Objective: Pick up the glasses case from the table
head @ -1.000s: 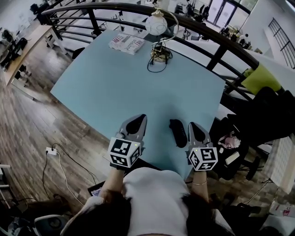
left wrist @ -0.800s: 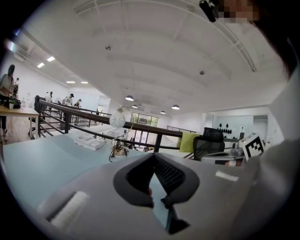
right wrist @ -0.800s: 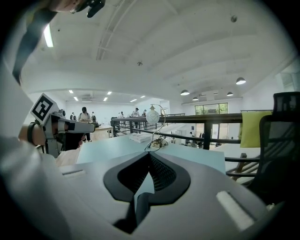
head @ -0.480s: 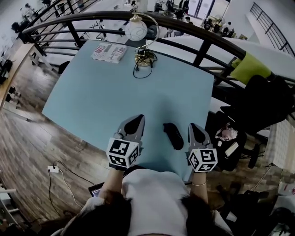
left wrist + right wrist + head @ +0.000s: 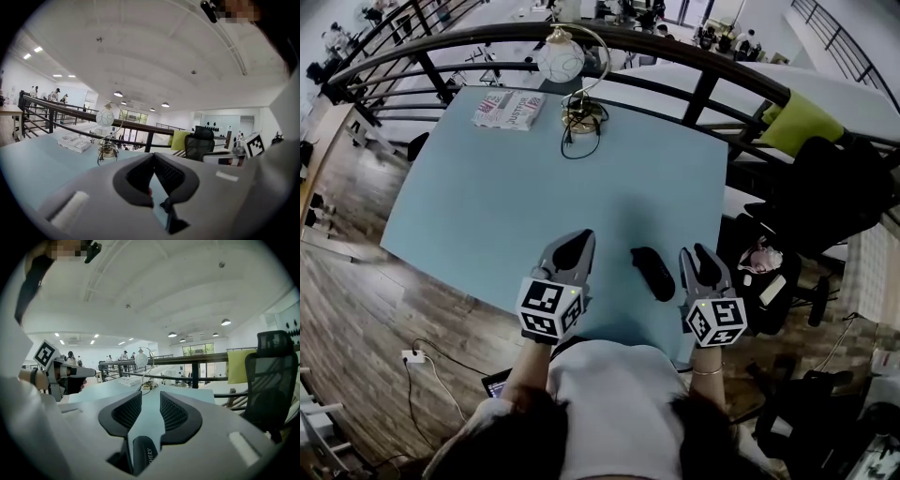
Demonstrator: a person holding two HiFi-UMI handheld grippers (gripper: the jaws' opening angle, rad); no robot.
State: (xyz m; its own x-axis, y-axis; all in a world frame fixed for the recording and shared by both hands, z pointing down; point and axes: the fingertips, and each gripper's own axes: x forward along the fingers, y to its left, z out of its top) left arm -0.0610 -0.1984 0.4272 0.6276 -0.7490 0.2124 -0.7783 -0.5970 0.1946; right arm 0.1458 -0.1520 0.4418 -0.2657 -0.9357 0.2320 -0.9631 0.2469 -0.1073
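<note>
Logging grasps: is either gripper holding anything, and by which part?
Nothing held: glasses case lies on table; right gripper, jaws just opening, empty; left gripper shut, empty.

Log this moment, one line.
glasses case: on table | right gripper: beside it, jaws just opening, nothing between | left gripper: shut, empty

Far ahead of you a globe lamp stands on a brass-coloured base, with a stack of printed packets just to its left. A black railing curves beyond them, with a yellow-green cloth by it at far right. A power strip lies on the wooden floor, near left.
</note>
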